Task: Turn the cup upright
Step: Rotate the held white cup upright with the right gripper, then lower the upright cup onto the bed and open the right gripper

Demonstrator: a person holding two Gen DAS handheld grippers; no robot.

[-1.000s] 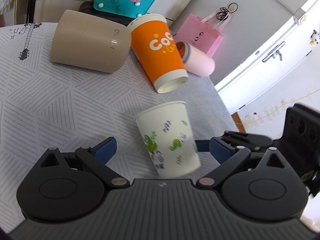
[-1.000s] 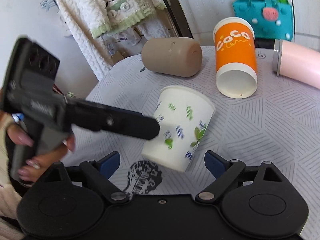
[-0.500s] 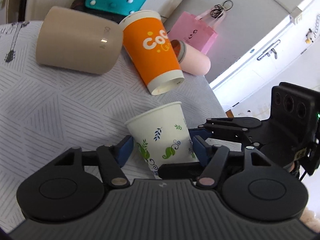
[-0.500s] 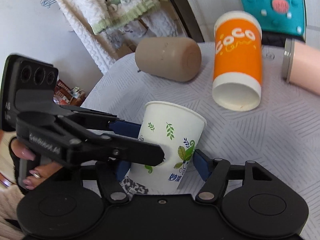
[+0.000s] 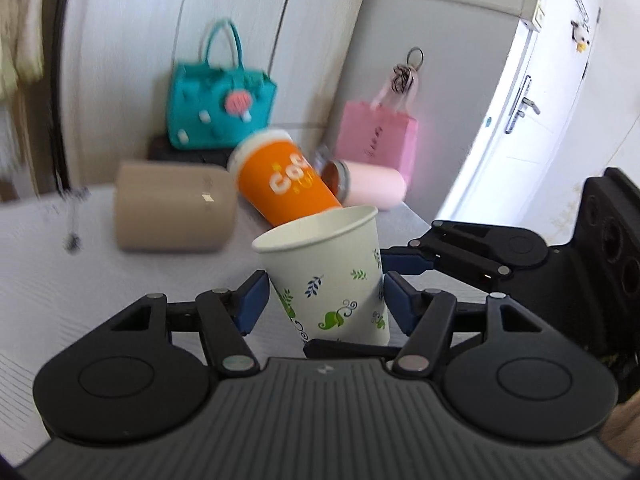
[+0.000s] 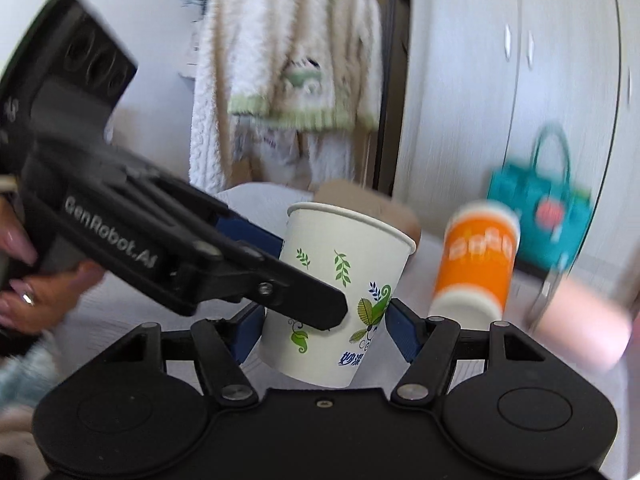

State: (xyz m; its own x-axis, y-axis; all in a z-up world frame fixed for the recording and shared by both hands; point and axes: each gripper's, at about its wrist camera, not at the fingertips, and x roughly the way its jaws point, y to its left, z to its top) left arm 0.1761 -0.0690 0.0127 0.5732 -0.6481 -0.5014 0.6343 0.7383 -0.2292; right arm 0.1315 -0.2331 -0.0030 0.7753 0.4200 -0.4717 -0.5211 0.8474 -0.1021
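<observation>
A white paper cup with green and blue leaf print (image 5: 332, 280) stands nearly upright, mouth up, a little tilted. It also shows in the right wrist view (image 6: 340, 296). My left gripper (image 5: 324, 300) is shut on its lower body, blue pads on both sides. My right gripper (image 6: 324, 328) is shut on the same cup from another side. The right gripper's body shows at right in the left wrist view (image 5: 480, 256), and the left gripper's at left in the right wrist view (image 6: 160, 248).
An orange cup (image 5: 286, 184), a beige tumbler (image 5: 172, 208) and a pink bottle (image 5: 370, 188) lie on their sides on the grey patterned tablecloth (image 5: 80, 300). A teal bag (image 5: 220, 108) and a pink bag (image 5: 376, 136) stand behind.
Both grippers closed on the white cup, which lay on its side, and tipped it up to nearly upright. Both cameras pitched up with it.
</observation>
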